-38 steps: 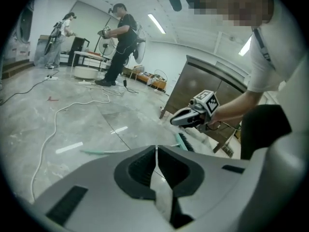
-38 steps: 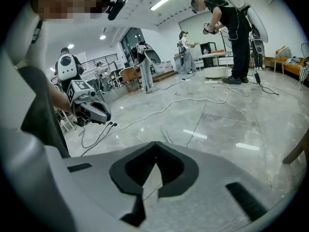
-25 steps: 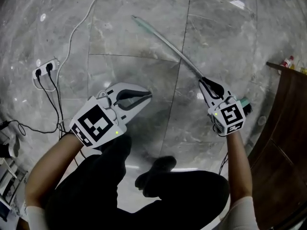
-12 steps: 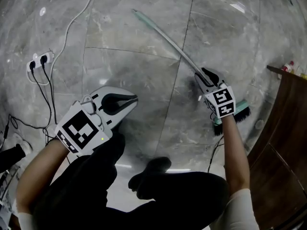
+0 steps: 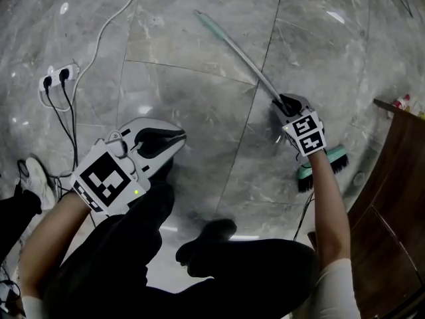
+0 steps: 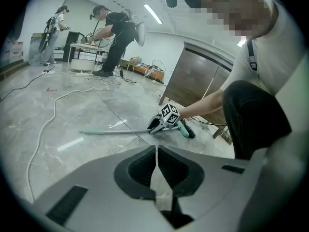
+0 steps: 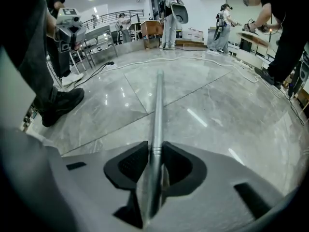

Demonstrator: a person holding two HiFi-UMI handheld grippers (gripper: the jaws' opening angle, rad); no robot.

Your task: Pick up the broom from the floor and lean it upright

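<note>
The broom lies flat on the grey marble floor, its metal handle (image 5: 242,55) running from a green grip at the top down to the green head with black bristles (image 5: 323,161). My right gripper (image 5: 284,105) is low on the handle just above the head. Its jaws have just been closing and press on the handle (image 7: 157,105) from both sides. My left gripper (image 5: 176,138) hovers to the left, well away from the broom, shut with nothing in it. In the left gripper view the broom handle (image 6: 116,132) and right gripper (image 6: 155,126) lie ahead on the floor.
A dark wooden cabinet (image 5: 398,171) stands at the right, close to the broom head. At the left, a power strip (image 5: 56,80) with black plugs and a white cable (image 5: 106,32) lie on the floor. My legs and shoe (image 5: 206,238) fill the bottom. Other people work at tables far off.
My right gripper has sunk to the floor and its jaws now sit around the handle; the broom head has come into sight. The left gripper drifted a little leftward.
</note>
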